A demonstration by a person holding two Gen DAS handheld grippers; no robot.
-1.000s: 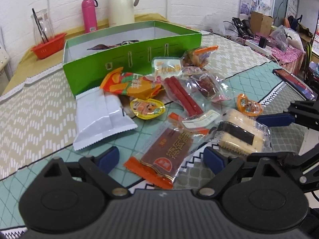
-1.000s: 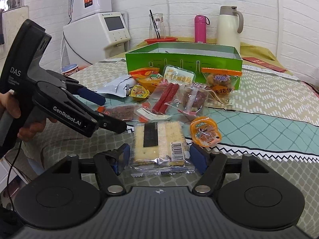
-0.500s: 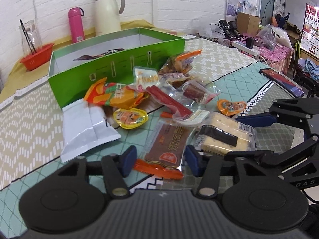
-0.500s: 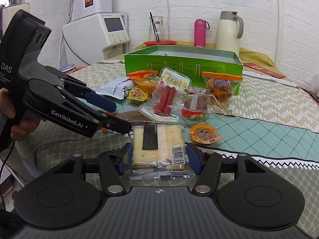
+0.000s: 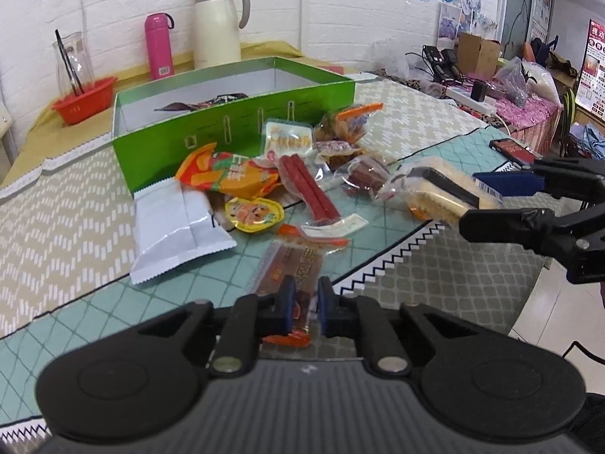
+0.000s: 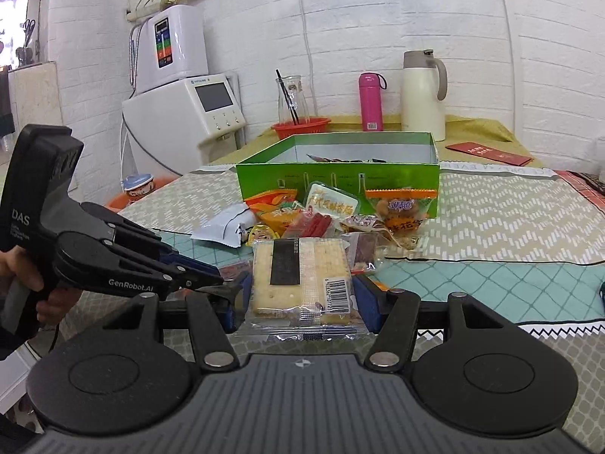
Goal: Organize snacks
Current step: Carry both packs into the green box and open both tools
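Note:
My left gripper (image 5: 302,302) is shut on the near end of a brown snack packet with orange ends (image 5: 293,268), still near the table. My right gripper (image 6: 298,299) is shut on a clear-wrapped cracker pack (image 6: 298,270) and holds it lifted above the table; the pack also shows in the left wrist view (image 5: 438,189). The open green box (image 5: 234,128) stands behind the pile with a dark packet inside. Loose snacks lie before it: a white pouch (image 5: 174,227), an orange bag (image 5: 227,174), red sausages (image 5: 308,189), a yellow jelly cup (image 5: 253,213).
A cream thermos (image 5: 219,26), a pink bottle (image 5: 159,45) and a red basket with a glass jug (image 5: 83,94) stand behind the box. A phone (image 5: 512,149) lies at the table's right edge. A white water dispenser (image 6: 181,113) stands left of the table.
My left gripper closed on the brown packet's end. My right gripper closed on the cracker pack and raised it off the table.

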